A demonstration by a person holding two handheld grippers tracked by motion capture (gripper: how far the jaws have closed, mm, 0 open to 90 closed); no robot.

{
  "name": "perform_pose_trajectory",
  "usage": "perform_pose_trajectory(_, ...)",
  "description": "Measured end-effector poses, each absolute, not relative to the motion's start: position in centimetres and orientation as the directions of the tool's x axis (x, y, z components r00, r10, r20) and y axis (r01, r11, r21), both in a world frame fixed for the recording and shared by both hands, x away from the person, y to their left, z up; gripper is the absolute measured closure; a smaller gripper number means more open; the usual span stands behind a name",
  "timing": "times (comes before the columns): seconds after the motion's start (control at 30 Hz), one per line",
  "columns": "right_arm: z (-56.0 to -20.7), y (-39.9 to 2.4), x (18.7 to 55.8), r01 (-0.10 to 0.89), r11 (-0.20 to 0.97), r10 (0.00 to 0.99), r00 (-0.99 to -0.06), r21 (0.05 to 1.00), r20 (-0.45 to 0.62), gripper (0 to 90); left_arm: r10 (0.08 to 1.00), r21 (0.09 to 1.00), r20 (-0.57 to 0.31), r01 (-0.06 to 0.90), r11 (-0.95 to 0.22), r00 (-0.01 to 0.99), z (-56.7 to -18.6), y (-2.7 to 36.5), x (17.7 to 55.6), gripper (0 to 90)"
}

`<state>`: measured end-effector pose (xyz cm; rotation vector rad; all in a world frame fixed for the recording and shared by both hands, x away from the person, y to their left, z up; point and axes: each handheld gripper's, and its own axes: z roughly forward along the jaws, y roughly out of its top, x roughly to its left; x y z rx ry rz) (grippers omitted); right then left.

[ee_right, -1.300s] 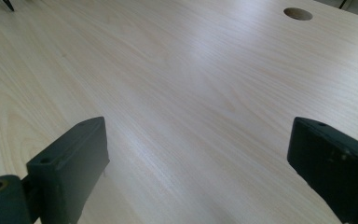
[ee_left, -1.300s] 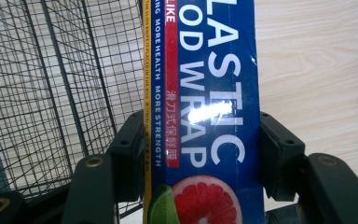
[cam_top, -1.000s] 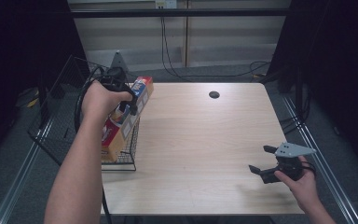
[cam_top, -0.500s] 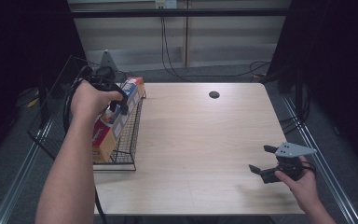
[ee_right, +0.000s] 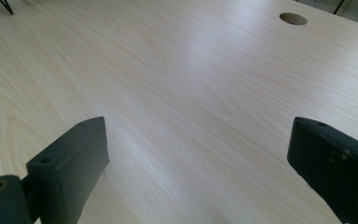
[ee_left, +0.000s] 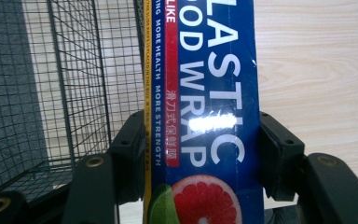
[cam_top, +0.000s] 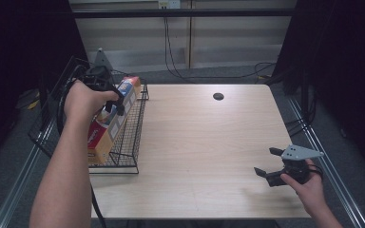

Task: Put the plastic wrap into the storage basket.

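Shifted leftward since a second ago, the left gripper (cam_top: pixel 111 107) pinches the wrap box (ee_left: pixel 205 93) above the basket (cam_top: pixel 128 142), while the right gripper (cam_top: pixel 273 164) rests spread and empty on the table (cam_top: pixel 204 142).

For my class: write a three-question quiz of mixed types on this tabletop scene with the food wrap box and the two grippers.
1. True or false: the left gripper is shut on the plastic food wrap box.
2. The wire basket sits at which side of the table in the high view? A left, B right, C centre.
3. Fill in: the fingers of the right gripper stand ____ over bare wood.

Key: 1 true; 2 A; 3 open.
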<state>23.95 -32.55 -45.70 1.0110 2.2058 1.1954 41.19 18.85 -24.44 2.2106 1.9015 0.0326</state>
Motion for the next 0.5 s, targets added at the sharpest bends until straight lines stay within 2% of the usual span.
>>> perform_pose_trajectory(0.5,-45.7,-32.4,24.0,0.398,0.363,0.764,-0.645,0.843,-0.025,4.9,0.987,0.206,-0.108,0.974,-0.094,0.118,-23.6,20.6,41.2,43.7)
